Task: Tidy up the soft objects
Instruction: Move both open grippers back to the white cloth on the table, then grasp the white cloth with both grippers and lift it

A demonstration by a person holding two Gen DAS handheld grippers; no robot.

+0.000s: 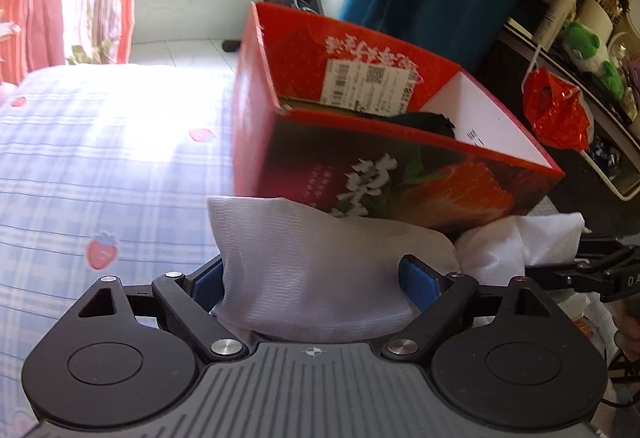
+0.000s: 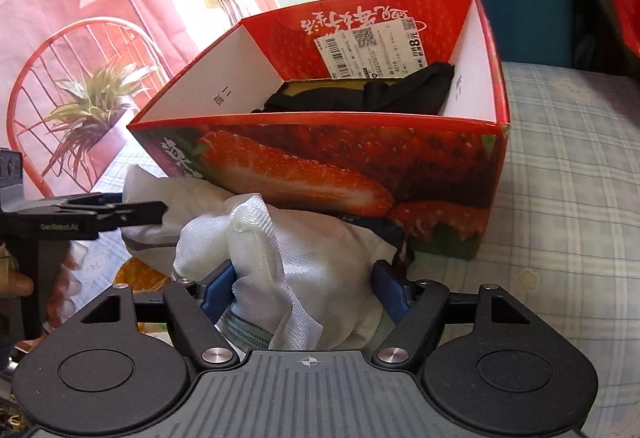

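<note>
A white mesh cloth [image 1: 312, 270] is bunched between the blue pads of my left gripper [image 1: 316, 278], which is shut on it just in front of the red strawberry box [image 1: 400, 174]. My right gripper [image 2: 304, 286] is shut on the other end of the same white cloth [image 2: 320, 258], below the near wall of the box [image 2: 340, 166]. A black garment [image 2: 360, 94] lies inside the open box; it also shows in the left wrist view [image 1: 428, 122]. The left gripper's fingers [image 2: 132, 212] show at the left of the right wrist view.
The box stands on a bed with a blue checked strawberry sheet [image 1: 100, 166]. A shelf with a red bag [image 1: 560, 114] and a green plush [image 1: 584, 42] is at the right. A printed curtain [image 2: 80, 38] hangs behind the bed.
</note>
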